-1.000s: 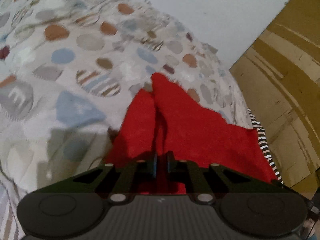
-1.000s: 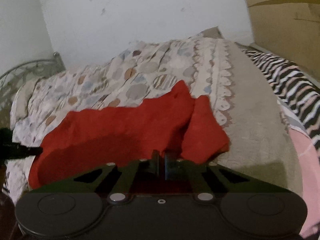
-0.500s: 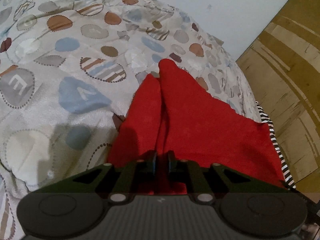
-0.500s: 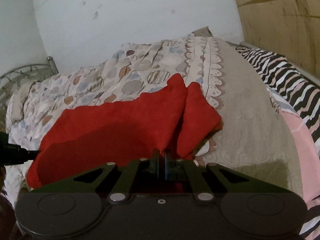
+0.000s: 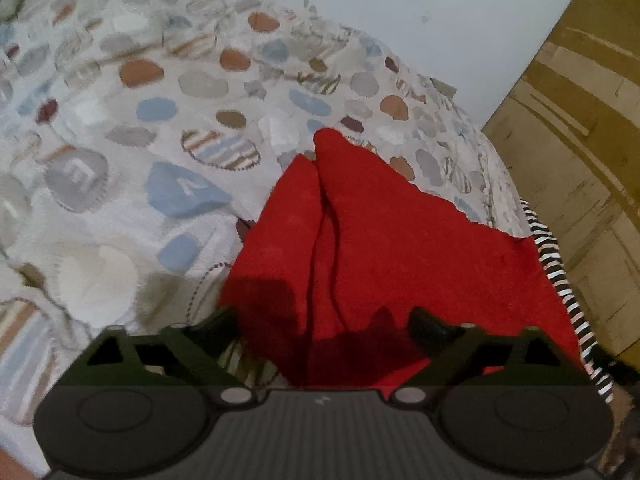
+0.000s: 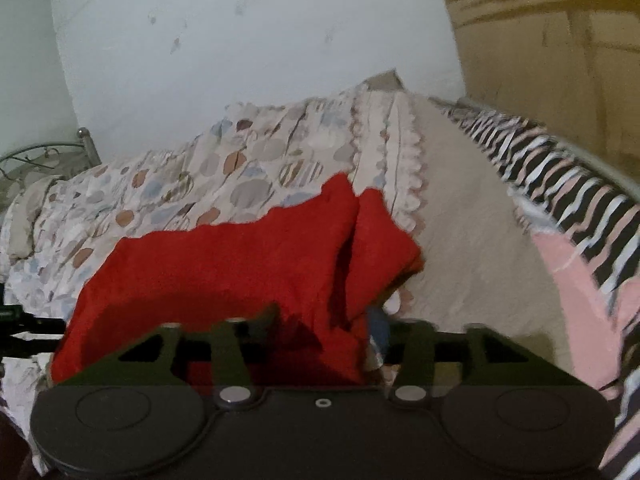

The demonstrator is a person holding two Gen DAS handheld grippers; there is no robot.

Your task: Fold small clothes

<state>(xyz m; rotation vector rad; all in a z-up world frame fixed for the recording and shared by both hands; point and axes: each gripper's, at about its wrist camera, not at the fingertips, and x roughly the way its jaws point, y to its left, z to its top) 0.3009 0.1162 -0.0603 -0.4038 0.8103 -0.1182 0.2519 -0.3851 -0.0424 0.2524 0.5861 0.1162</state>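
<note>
A small red garment lies folded on the bed, with one narrow flap lapped along its side. In the right wrist view the same red garment spreads out to the left, its flap on the right. My left gripper hangs over the garment's near edge. Its jaws are opening wide, and the cloth lies loose between them, clear of the pads. My right gripper is over the other near corner. Its jaws are opening too, with the cloth between them but not pinched.
The garment rests on a quilt printed with coloured spots, its beige underside turned up on the right. Beyond that lie a zebra-striped blanket and pink fabric. A wooden panel, a white wall and a metal bed frame border the bed.
Both grippers were shut on the red garment's near edge. Both have now opened and let it go, and the cloth has settled onto the quilt.
</note>
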